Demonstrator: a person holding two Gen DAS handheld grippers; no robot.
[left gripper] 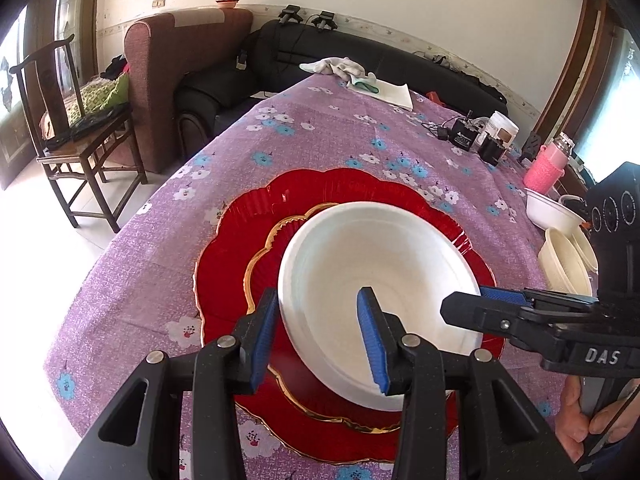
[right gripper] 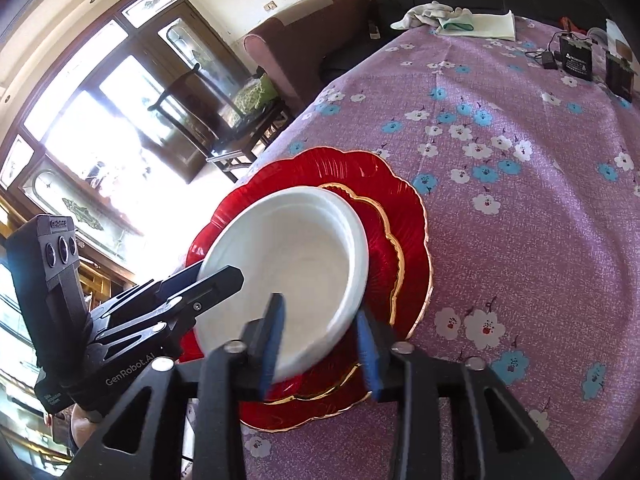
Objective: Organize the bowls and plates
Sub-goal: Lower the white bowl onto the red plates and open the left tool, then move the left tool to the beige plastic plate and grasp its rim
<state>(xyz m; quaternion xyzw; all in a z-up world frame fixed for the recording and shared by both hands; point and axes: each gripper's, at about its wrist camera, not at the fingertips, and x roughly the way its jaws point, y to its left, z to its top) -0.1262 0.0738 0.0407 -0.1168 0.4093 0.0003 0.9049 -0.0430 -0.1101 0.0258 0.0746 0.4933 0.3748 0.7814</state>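
Blue-padded fingers [left gripper: 264, 336] of the left gripper [left gripper: 320, 336] straddled the near rim of a round white shallow bowl [left gripper: 380, 280]; the jaws were parted, the pads not seen pressing, so it was judged released. The right gripper [right gripper: 320, 344] likewise bracketed the opposite rim with its jaws apart, nothing clenched. The bowl sat mouth upward, with no long axis, on a small red gold-edged scalloped plate [left gripper: 264, 256], itself nested on a larger red scalloped plate [left gripper: 224, 248], presumably stacked by size. Beneath lay a purple flowered tablecloth [left gripper: 320, 136]. Spare cream bowls [left gripper: 564, 260] were seen at the table's edge.
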